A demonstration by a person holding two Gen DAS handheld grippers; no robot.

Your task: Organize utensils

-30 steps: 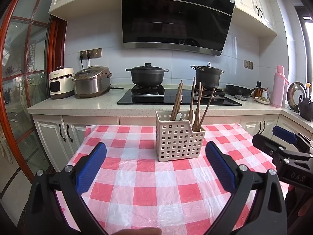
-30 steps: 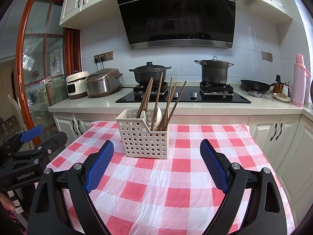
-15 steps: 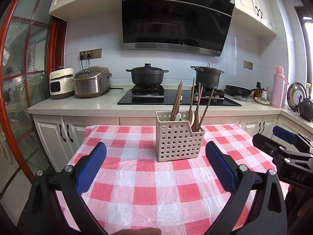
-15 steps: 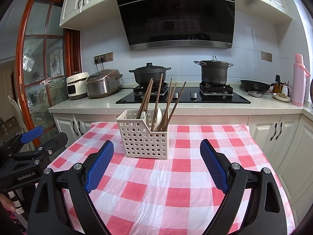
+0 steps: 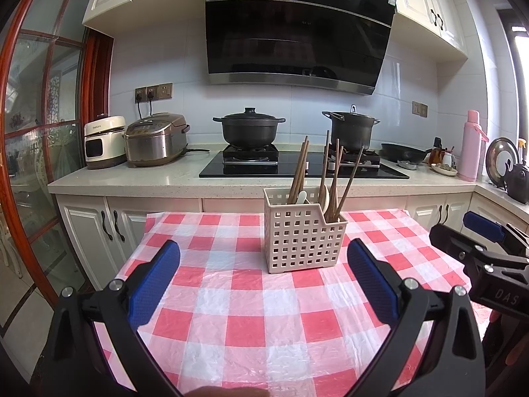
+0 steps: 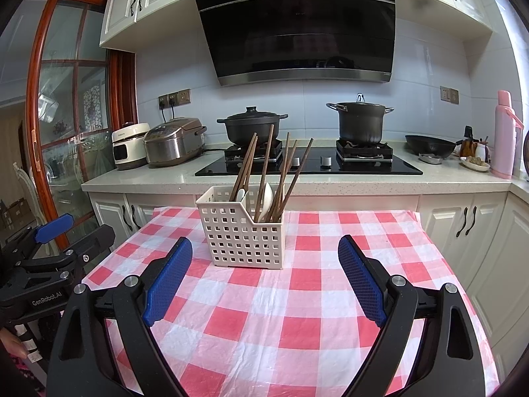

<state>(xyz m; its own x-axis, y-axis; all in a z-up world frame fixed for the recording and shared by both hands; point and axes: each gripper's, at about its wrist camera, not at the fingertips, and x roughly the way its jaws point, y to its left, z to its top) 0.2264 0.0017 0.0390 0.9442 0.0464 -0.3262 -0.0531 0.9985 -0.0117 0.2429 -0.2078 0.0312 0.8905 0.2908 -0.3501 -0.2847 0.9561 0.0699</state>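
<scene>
I am holding my left gripper [image 5: 263, 278] above the near part of the table, blue pads [image 5: 153, 284] spread wide, nothing between them. My right gripper [image 6: 264, 274] is hovering likewise over the red-and-white checked tablecloth [image 6: 297, 314], pads [image 6: 360, 281] splayed apart and gripping nothing. Each gripper is showing at the edge of the other's view, off to the side of the table.

The white perforated utensil basket [image 5: 302, 241] is standing upright on the tablecloth, toward the far edge of the table, ahead of both grippers and touching neither. In it, brown wooden chopsticks [image 6: 264, 172] are leaning at several angles, tips up. A white spoon [image 6: 266, 200] is sitting among them, and a smaller white utensil handle [image 6: 240, 194] is poking up beside the leftmost sticks; I cannot tell what it is.

Beyond the table, a counter is carrying two black pots [image 5: 248, 130] on a black hob [image 5: 297, 165], with two rice cookers [image 5: 155, 139] to the left.
</scene>
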